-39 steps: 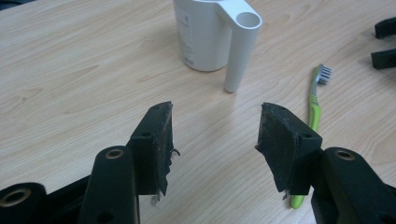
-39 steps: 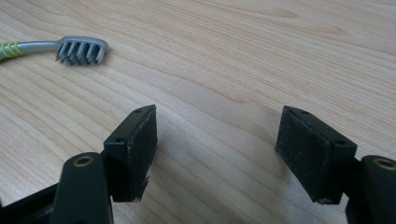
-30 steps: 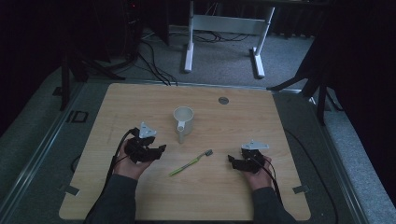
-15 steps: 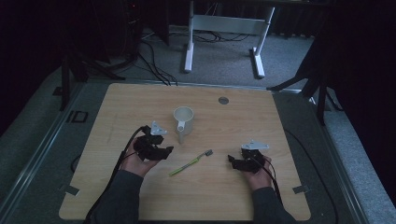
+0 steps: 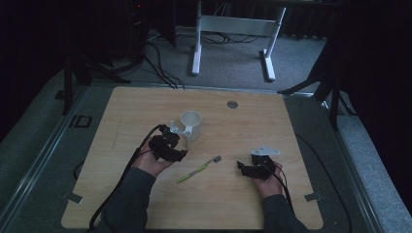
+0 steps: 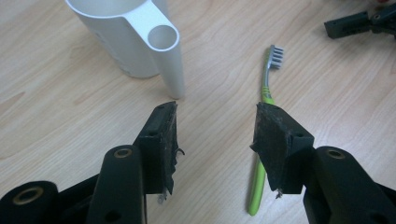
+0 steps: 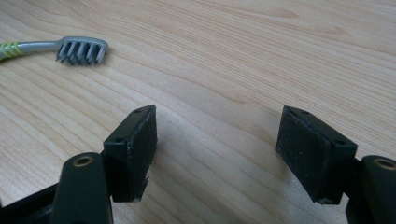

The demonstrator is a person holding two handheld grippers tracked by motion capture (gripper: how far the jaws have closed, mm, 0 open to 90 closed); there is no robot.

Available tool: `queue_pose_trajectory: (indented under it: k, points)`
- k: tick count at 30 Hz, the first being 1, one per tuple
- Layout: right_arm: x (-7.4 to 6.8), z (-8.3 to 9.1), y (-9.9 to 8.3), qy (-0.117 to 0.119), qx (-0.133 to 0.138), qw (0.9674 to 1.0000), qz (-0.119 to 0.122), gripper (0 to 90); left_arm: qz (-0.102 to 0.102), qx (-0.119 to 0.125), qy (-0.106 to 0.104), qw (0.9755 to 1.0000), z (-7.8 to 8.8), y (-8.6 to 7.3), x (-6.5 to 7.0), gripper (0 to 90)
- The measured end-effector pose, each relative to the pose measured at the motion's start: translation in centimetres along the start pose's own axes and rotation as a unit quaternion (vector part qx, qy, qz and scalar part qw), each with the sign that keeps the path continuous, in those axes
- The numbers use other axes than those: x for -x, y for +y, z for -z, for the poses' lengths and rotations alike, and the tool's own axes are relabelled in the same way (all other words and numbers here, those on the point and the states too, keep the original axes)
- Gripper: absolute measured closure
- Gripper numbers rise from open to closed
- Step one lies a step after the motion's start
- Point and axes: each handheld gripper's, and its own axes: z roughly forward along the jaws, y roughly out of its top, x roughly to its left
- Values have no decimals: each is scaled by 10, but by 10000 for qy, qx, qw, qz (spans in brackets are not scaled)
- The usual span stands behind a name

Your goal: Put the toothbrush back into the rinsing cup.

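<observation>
Left gripper (image 6: 215, 123): jaws apart, just closing slightly, nothing between; cup (image 6: 119, 35) and toothbrush (image 6: 266, 93) ahead on table (image 5: 145, 111). Right gripper (image 7: 217, 140): jaws apart, empty.

The high view looks forward and down from above the person's side onto the whole table (image 5: 145, 107), from well off. The left gripper view rides low and close over the wood, facing between its jaws toward the toothbrush (image 6: 267, 88), with the cup (image 6: 121, 42) left of it. The right gripper view sits closer still, facing the bare wood right of the toothbrush's head. All three views share the toothbrush; the high view and the left gripper view also share the cup.
</observation>
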Motion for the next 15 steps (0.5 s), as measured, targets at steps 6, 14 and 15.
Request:
queue_pose_trajectory:
  k: [6,14,15]
  points:
    - [0,0,0,2,6,10000,7,283,-130,-22,8,9999,2,14,1,505]
    - [0,0,0,5,6,10000,1,284,-100,254,-102,9996,10,29,0,504]
    - [0,0,0,5,6,10000,-1,284,-126,189,-128,9997,8,30,1,504]
